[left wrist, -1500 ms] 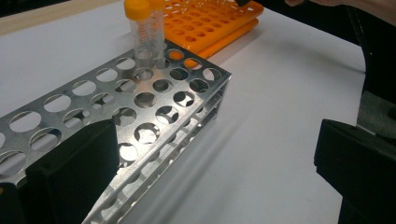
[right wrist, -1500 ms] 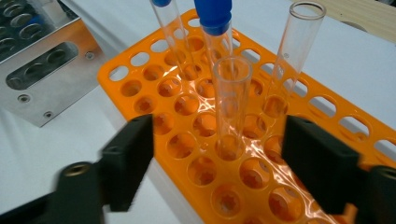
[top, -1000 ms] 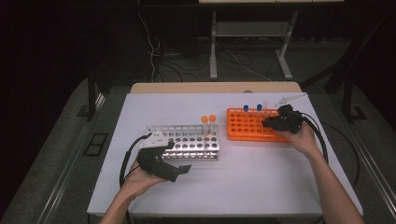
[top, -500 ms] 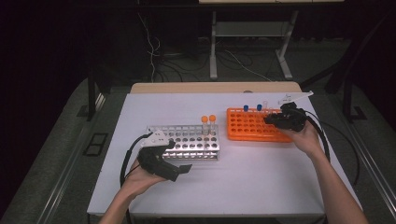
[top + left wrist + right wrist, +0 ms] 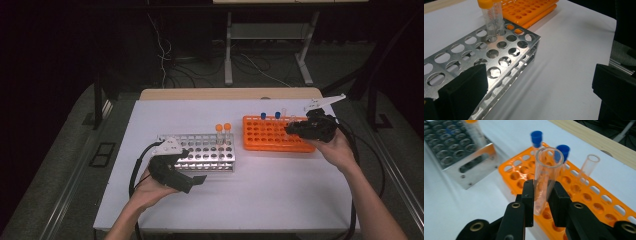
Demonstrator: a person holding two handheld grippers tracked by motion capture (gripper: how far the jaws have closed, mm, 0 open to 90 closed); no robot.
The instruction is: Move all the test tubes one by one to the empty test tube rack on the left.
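While pinched in the right gripper [image 5: 541, 202]: clear uncapped tube [image 5: 545, 173], tilted.

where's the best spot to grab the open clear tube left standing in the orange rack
Take the uncapped tube by its bare upper wall, just under the rim, coming down from above with open tongs. It stands nearly upright in the orange rack, its lower part sunk in a hole, with the blue-capped tubes close alongside.

A white-topped table [image 5: 260, 200] bears a perforated metal tube rack [image 5: 205, 155] and an orange plastic tube rack [image 5: 272, 134], side by side.
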